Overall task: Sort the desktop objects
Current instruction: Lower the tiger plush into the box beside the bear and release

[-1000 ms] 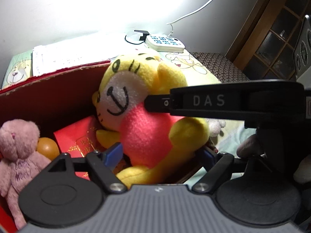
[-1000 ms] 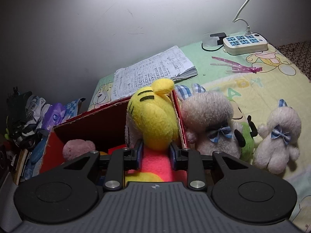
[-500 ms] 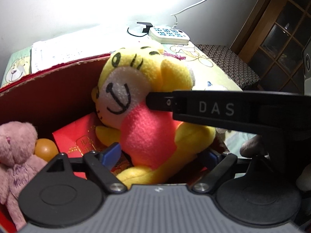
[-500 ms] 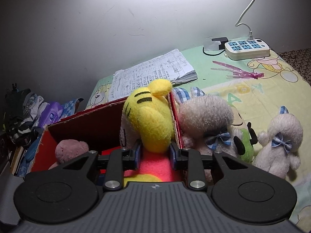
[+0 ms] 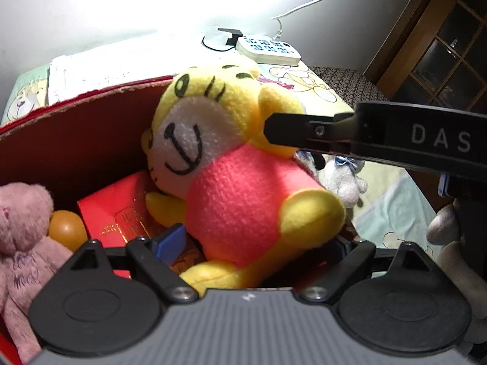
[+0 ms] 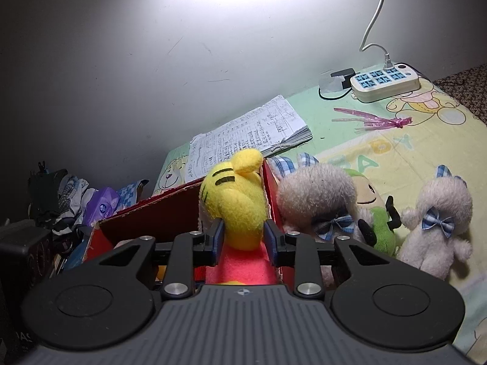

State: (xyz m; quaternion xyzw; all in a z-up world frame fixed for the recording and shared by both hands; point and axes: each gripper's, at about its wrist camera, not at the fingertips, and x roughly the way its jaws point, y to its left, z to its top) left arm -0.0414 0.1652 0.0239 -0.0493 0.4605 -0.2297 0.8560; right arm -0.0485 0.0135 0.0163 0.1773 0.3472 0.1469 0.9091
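My right gripper is clamped on the tiger at the back of its head, holding it over the red box. My left gripper stands wide, fingers either side of its body, not pinching. Pink bear in box; power strip far back.

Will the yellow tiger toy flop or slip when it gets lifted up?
Probably floppy: the tiger is soft fleece, and its head bulges between the right gripper fingers. It likely won't slip, since fuzzy cloth grips. It looks light and unbreakable.
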